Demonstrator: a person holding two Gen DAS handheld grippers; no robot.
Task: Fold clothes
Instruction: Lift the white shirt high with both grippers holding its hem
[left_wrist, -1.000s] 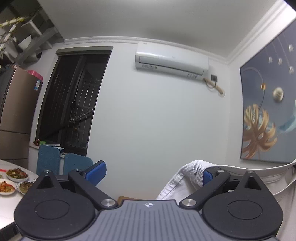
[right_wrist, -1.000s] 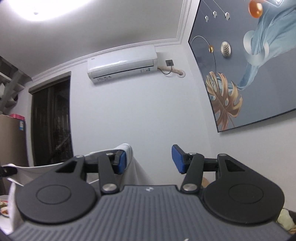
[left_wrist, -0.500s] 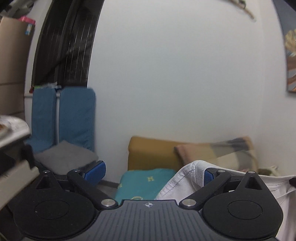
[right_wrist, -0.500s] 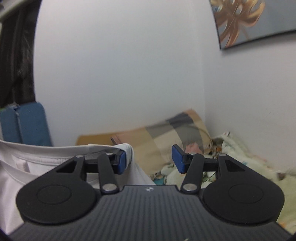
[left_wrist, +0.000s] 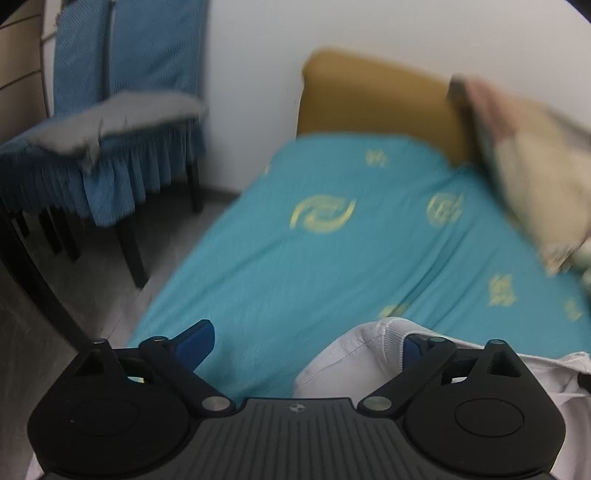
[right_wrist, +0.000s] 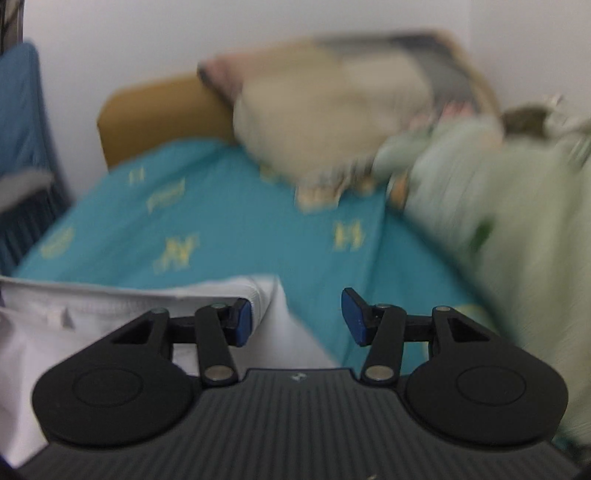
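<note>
Dim, even indoor light; heavy motion blur throughout; fisheye-bent, dark-cornered edges.

white garment (left_wrist: 354, 354), teal sheet (left_wrist: 332, 266) with yellow motifs.

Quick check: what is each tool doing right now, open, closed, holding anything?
Left tool: open; the white ribbed-collar cotton garment drapes over its right finger, not clamped.
Right tool: open; the same garment hangs on its left finger.

Both tongs now tip down from the wall toward the teal bed (left_wrist: 332, 258), bringing the white shirt (right_wrist: 92, 314) low over it.
</note>
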